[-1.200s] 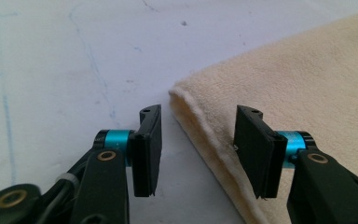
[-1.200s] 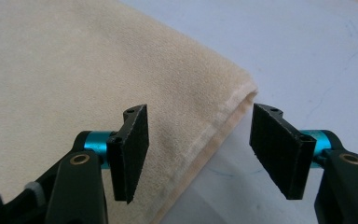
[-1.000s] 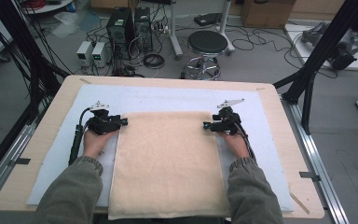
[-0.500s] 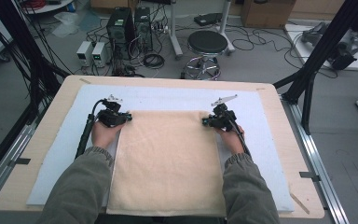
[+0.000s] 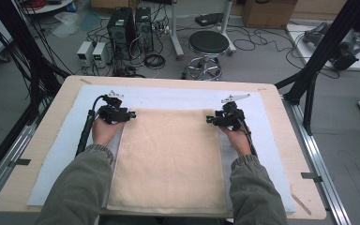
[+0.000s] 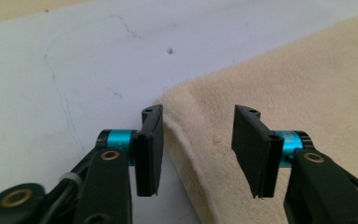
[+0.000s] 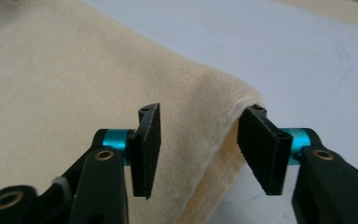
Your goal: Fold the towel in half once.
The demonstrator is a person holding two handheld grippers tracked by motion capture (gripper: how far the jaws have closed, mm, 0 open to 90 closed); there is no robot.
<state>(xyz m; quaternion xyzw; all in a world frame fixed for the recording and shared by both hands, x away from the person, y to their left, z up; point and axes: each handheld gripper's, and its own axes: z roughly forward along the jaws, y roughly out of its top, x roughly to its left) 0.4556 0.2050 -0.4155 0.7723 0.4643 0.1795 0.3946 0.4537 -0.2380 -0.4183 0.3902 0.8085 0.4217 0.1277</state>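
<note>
Now both grippers, the left gripper (image 5: 130,115) and the right gripper (image 5: 208,120), have just opened over the far corners of the towel (image 5: 168,159) on the desk (image 5: 37,154), so the towel lies free.

The left hand-held gripper (image 6: 198,154) rises from the bottom edge, its two black jaws apart and having just been opening. Each jaw carries a flat black pad (image 6: 150,149) on a blue collar (image 6: 119,139). Between the jaws lies the hemmed corner of a cream towel (image 6: 279,79), and the pads do not press on it. The left pad stands just beside the towel's edge, over a white sheet (image 6: 65,70); the right pad hangs over the towel itself. The towel spreads to the right and upward. A strip of tan bench (image 6: 9,11) shows at the top left corner.
</note>
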